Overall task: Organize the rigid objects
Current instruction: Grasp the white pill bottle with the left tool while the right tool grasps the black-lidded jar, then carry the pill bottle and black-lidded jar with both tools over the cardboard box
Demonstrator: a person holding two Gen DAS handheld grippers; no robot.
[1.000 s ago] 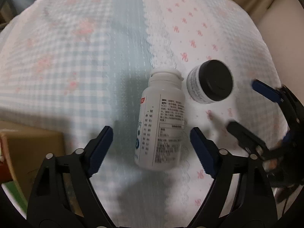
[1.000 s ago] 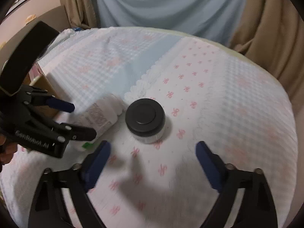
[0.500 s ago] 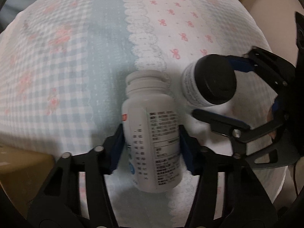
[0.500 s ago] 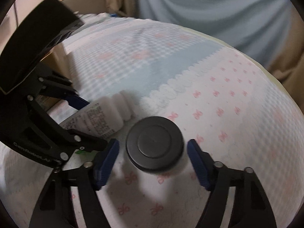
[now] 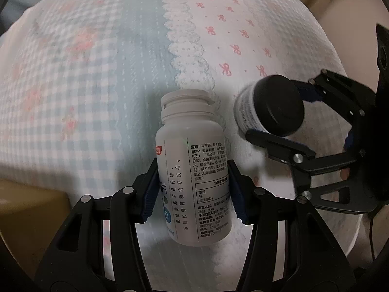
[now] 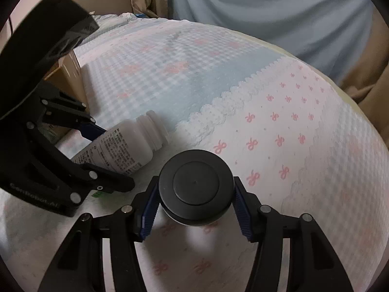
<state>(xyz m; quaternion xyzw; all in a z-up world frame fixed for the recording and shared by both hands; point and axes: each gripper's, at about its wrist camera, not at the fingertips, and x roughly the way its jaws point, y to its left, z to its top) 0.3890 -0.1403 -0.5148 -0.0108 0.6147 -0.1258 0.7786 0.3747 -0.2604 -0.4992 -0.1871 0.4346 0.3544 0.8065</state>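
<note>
My left gripper (image 5: 193,191) is shut on a white pill bottle (image 5: 192,168) with printed text and a white cap, held by its body, cap pointing away. The bottle also shows in the right wrist view (image 6: 124,146), tilted above the cloth. My right gripper (image 6: 195,202) is shut on a small jar with a black lid (image 6: 195,186), gripped at its sides. In the left wrist view the jar (image 5: 269,109) sits to the right of the bottle, tilted, between the right gripper's fingers (image 5: 274,142).
A quilted cloth (image 6: 267,85) with blue checks, a white lace strip and pink bows covers the surface. A cardboard box (image 6: 65,73) stands at its left edge. Curtains (image 6: 267,7) hang behind.
Both grippers came down and closed: the left on the white bottle, the right on the black-lidded jar. Both objects now appear lifted and tilted.
</note>
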